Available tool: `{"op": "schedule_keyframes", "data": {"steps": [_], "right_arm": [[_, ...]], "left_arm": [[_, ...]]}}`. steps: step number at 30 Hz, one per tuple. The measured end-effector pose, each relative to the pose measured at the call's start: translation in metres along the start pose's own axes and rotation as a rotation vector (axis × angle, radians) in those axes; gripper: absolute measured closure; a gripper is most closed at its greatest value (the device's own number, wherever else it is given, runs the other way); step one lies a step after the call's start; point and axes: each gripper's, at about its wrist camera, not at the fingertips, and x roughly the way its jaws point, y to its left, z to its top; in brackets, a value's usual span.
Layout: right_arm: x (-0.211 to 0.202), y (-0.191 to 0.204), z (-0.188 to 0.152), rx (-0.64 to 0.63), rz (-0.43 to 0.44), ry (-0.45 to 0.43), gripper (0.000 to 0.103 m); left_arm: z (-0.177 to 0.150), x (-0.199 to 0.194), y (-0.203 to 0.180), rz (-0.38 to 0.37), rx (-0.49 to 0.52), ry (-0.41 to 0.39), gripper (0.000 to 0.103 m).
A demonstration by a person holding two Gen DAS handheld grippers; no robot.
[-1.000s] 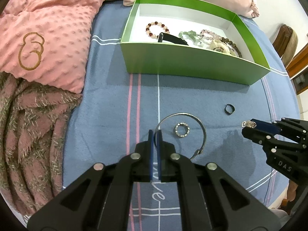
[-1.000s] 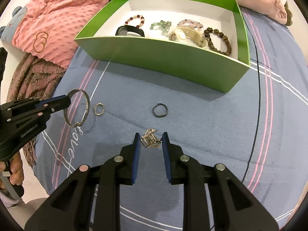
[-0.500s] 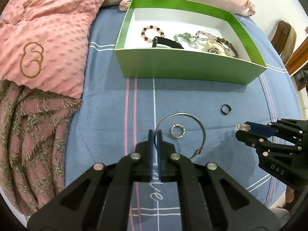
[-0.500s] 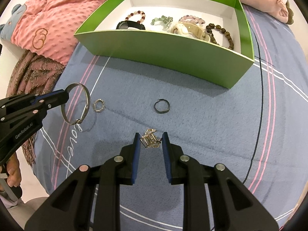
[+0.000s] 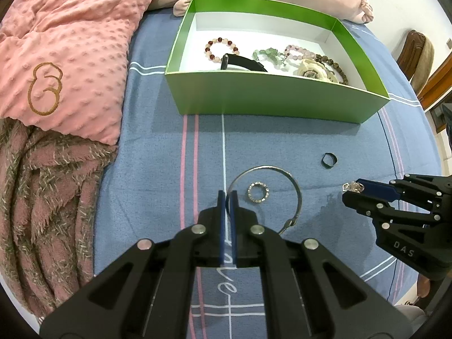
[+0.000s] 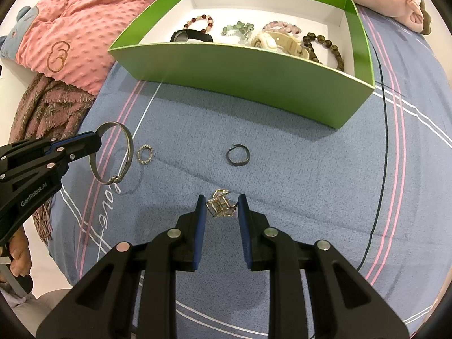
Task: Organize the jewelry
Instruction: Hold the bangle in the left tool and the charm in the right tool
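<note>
Both grippers hang steeply over a blue bedsheet (image 5: pixel 158 169) with pink and white stripes. On the left gripper (image 5: pixel 228 197) the jaws are pressed together on the rim of a thin silver bangle (image 5: pixel 293 186), which stands lifted off the sheet with its clasp end hanging lowest in the right wrist view. On the right gripper (image 6: pixel 221 206) the jaws stand a little apart, with a small gold-coloured wire trinket (image 6: pixel 221 206) clamped between the blue pads. Lying loose on the sheet are a small sparkly ring (image 6: pixel 145 154), just beside the bangle, and a dark ring (image 6: pixel 238 154) nearer the middle, well apart from it. Beyond them sits a green box (image 6: pixel 254 76) with a white floor, holding a red-and-white bead bracelet (image 5: pixel 221 48), a black band (image 5: pixel 244 62), a green bead bracelet (image 5: pixel 268 55), a pale purple bead bracelet (image 5: pixel 299 52), a cream watch (image 6: pixel 278 43) and a brown bead bracelet (image 6: pixel 325 46). A pink dotted blanket (image 5: pixel 70 42) and a woolly throw (image 5: pixel 42 197) lie at the left.
</note>
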Motion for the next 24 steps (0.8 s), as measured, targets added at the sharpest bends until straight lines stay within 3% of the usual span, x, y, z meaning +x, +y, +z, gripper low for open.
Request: {"op": "schedule_keyframes", "data": {"steps": [24], "right_arm": [[0.0019,0.0007,0.0011,0.000,0.005,0.009,0.080]], "left_arm": [[-0.0010,0.0058,-0.0006,-0.012,0.003,0.015,0.100]]}}
